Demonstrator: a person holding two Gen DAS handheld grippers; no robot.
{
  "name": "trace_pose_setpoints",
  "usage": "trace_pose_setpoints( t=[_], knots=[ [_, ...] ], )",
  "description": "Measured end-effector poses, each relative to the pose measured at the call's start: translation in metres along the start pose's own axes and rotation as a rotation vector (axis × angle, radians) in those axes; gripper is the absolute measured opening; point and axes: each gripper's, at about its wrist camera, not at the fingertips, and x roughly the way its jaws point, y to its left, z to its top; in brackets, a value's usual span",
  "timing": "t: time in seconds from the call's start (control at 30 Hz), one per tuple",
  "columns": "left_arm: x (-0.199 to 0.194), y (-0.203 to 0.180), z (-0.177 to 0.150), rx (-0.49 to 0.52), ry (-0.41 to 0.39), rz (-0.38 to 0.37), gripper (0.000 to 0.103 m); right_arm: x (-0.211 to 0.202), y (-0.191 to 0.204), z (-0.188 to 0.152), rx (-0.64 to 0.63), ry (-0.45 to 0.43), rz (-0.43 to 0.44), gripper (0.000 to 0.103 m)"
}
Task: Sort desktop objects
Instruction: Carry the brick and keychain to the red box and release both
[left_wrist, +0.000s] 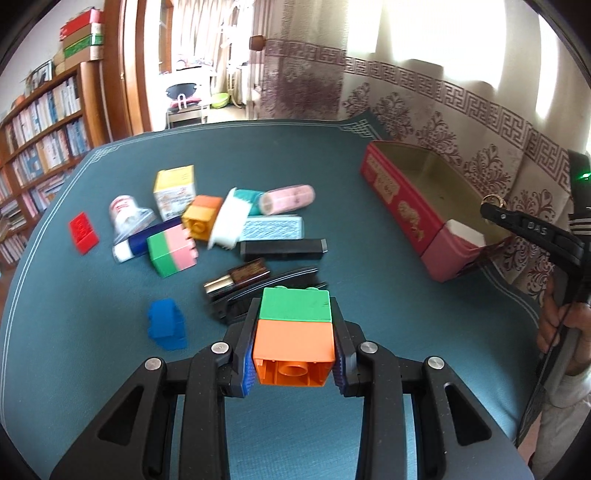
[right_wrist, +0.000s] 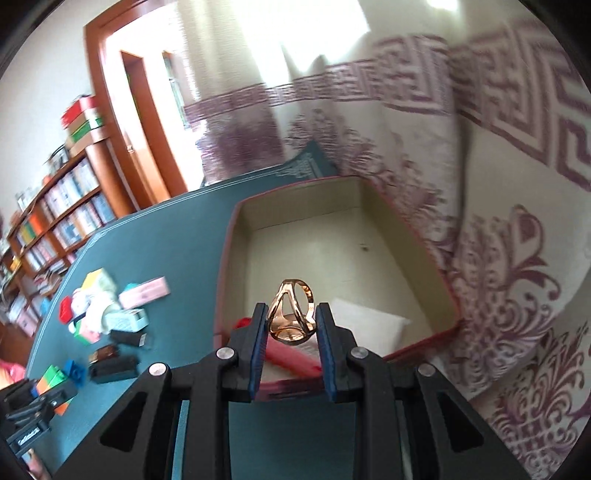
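Now both grippers are holding something. The left gripper (left_wrist: 293, 339) has its fingers (left_wrist: 246, 365) squeezed on a block (left_wrist: 293, 332), green on top of orange, with the open bottom facing the camera. It is held up off the surface (left_wrist: 369, 295), near the front edge, so it can be carried away from the pile.

The right gripper (right_wrist: 291, 325) has its fingers (right_wrist: 258, 332) pinched on a gold ring (right_wrist: 291, 314). The ring is small and thin, so the fingers sit close together. It hangs over the near end of the red box (right_wrist: 227, 251), which is open on top. I think the ring is meant to go in there. A white pad (right_wrist: 369, 325) and a pink thing (right_wrist: 291, 360) lie at that end of the box; the rest looks bare.

The box sits by the right edge of the surface. The other things lie in a heap toward the far left corner: a green and pink block (left_wrist: 171, 254), a blue block (left_wrist: 166, 325), a red tile (left_wrist: 84, 232), a black bar (left_wrist: 282, 249), a yellow carton (left_wrist: 174, 192) and a pink roll (left_wrist: 288, 199).

The surface has a dark teal cover with a pale line border. A cloth (left_wrist: 461, 122) with purple patterns hangs behind the box. Bookshelves (left_wrist: 40, 122) stand on the left, and a doorway (left_wrist: 184, 66) opens to a bright room.
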Motion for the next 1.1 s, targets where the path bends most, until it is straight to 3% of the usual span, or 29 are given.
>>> trace_pose_setpoints(
  t=[0.43, 0.67, 0.97, 1.1],
  knots=[
    [-0.005, -0.048, 0.028, 0.087, -0.05, -0.054, 0.034, 0.018, -0.017, -0.001, 0.004, -0.007, -0.088, 0.029],
    [-0.003, -0.07, 0.04, 0.122, -0.064, -0.086, 0.034, 0.024, -0.027, -0.002, 0.046, 0.01, -0.094, 0.054],
    [0.005, -0.107, 0.063, 0.173, -0.094, -0.151, 0.034, 0.016, -0.026, 0.001, 0.033, -0.043, -0.132, 0.068],
    [0.017, -0.121, 0.073, 0.178, -0.084, -0.191, 0.034, 0.015, -0.034, 0.001, 0.059, -0.048, -0.143, 0.068]
  ],
)
